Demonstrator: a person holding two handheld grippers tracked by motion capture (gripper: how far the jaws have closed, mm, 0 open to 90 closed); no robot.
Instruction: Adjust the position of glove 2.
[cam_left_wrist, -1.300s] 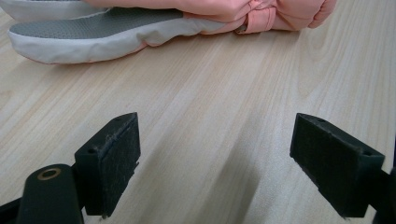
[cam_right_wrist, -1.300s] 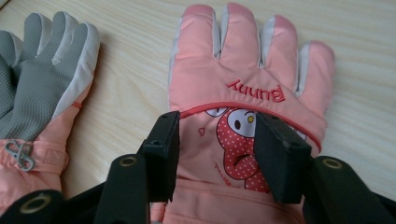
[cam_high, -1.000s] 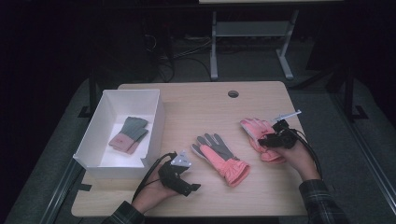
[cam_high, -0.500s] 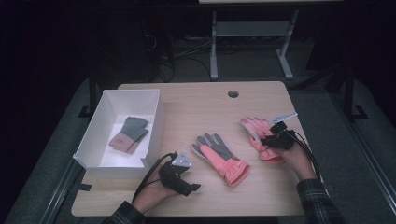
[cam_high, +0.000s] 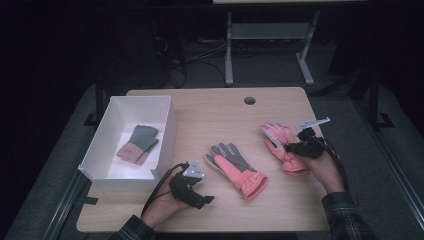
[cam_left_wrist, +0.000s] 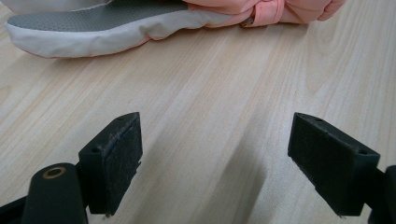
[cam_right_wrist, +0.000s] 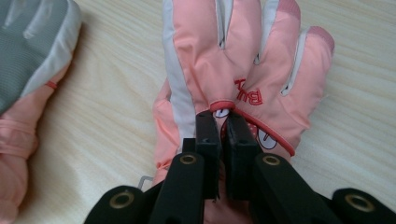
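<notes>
Dim room, metal stand (cam_high: 270, 45) behind the wooden table (cam_high: 210, 110)

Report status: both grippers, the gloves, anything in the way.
Right gripper jaws just closed, pinching the pink glove. Left gripper open, over bare table. Grey-palmed glove lies between the hands. White box at left holds another pair. Nothing blocking.

Table: pale wood table (cam_high: 210, 117), cable hole near far edge.
On it, left: white box (cam_high: 165, 131).
Middle: grey-palmed glove (cam_high: 235, 167).
Right: pink glove (cam_high: 280, 141).
</notes>
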